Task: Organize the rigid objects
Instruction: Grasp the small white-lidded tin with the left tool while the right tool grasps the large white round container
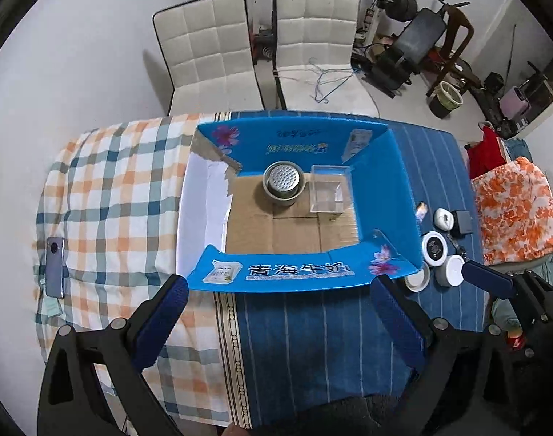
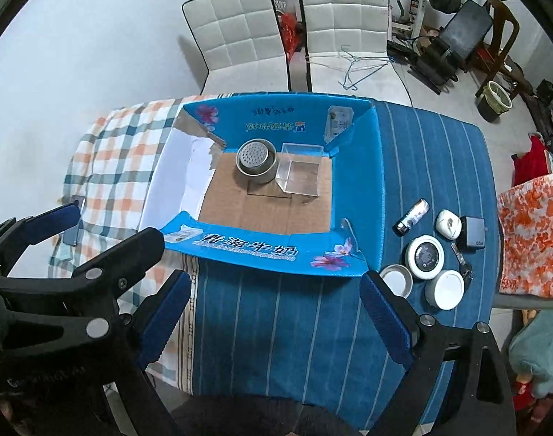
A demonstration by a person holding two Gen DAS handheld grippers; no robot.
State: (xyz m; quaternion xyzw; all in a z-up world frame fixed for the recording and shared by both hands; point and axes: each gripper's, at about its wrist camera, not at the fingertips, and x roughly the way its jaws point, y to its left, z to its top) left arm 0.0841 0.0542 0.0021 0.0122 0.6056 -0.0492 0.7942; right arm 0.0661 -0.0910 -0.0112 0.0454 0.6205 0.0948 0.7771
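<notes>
Inside the open blue carton, on its brown cardboard floor toward the far wall, stand a round metal strainer cup and a clear plastic box, the two just beside each other, the cup to the left.

The remaining loose items lie on the blue striped cloth to the right of the carton: a small cylindrical lighter-like tube, a white oval case, a dark square case, a round white tin with a black centre, an open white lid next to the carton's near right corner, a white round jar, and a small key-like piece between jar and dark case.

My right hand-held gripper hangs above the near edge of the tabletop, spread wide, nothing between its fingers. My left hand-held gripper is likewise spread wide and empty, above the seam between the striped cloth and the checked cloth.

A phone lies on the checked cloth, well apart from the carton.
</notes>
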